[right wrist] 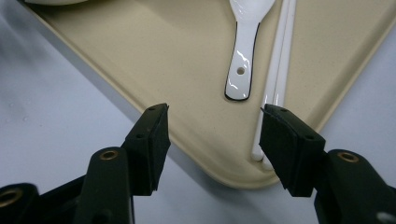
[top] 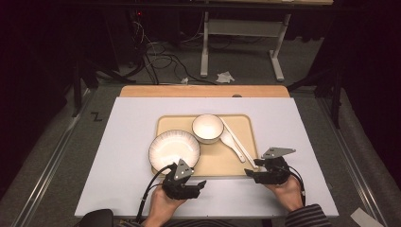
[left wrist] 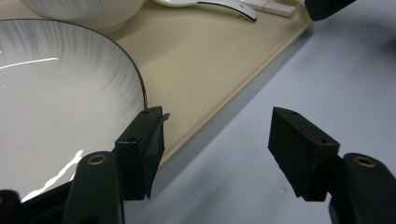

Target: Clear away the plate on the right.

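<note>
A beige tray (top: 236,163) lies on the white table top and holds a wide white plate (top: 174,149), a white bowl (top: 207,127), a white spoon (top: 231,140) and white chopsticks (top: 238,142). My left gripper (top: 198,185) stands open at the tray's near edge, just below the plate; its left jaw sits at the plate (left wrist: 51,107) rim over the tray (left wrist: 215,70). My right gripper (top: 252,168) is open at the tray's near right corner. Its jaws straddle that corner of the tray (right wrist: 187,93), with the chopsticks' ends (right wrist: 275,93) and the spoon handle (right wrist: 243,65) just ahead.
The white board (top: 123,142) covers a wooden table whose far edge (top: 203,91) shows beyond it. Behind the table are a grey floor, cables (top: 161,59) and a white desk frame (top: 241,38). Bare board lies left and right of the tray.
</note>
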### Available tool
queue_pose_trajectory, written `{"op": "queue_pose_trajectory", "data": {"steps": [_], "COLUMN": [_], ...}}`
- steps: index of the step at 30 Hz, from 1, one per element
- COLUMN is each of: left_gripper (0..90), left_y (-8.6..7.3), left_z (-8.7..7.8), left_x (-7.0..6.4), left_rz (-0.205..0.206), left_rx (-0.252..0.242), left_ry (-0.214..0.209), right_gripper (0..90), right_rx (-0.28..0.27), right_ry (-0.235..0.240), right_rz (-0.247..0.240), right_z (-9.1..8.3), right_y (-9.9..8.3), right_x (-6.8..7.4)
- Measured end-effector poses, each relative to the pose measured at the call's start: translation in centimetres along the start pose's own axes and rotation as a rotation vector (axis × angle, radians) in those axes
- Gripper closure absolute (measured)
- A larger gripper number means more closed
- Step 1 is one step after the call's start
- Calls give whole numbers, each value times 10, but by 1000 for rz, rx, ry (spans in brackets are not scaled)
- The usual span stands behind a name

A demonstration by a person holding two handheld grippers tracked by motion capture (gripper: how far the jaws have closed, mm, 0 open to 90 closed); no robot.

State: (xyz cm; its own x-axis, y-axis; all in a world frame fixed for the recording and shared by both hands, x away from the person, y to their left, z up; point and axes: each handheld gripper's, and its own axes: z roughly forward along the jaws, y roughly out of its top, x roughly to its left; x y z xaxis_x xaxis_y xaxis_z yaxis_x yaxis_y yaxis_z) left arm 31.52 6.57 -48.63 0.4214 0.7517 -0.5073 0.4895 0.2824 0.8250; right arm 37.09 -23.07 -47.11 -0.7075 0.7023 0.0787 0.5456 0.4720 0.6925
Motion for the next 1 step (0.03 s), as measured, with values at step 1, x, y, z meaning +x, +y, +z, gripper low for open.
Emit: {"op": "queue_pose_trajectory", "data": {"steps": [1], "left_gripper": [361], "left_y": [-2], "left_z": [0], "left_x": [0], "left_rz": [15], "left_rx": [14], "left_ry": [-3], "right_gripper": [431], "right_rx": [-1], "right_ry": [1], "right_rz": [-3], "right_z": [0], "right_y": [-1], "right_x": [0]}}
